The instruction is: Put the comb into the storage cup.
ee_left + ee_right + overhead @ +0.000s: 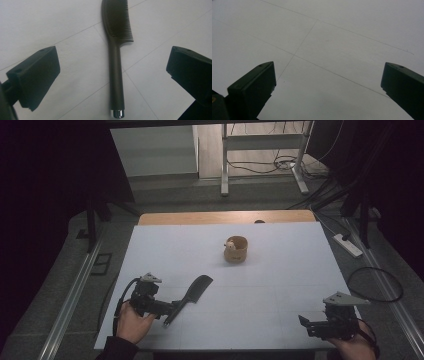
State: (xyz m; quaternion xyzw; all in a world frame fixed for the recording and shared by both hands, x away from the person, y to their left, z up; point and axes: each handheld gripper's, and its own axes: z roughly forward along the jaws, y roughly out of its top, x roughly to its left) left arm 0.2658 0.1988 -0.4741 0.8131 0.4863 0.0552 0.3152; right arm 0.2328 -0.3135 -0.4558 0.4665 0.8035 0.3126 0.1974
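Fingers (37, 77) of my left gripper (113, 82) stand wide apart around the comb (116, 62), which lies flat on the white table (280, 285); right gripper (327, 90) idles open. Comb ungripped, seemingly set down.

Dark, perhaps black comb (115, 50); white table (280, 290); tan cup (235, 249).

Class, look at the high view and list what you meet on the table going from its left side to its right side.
Left gripper → black comb → small round wooden cup → right gripper.
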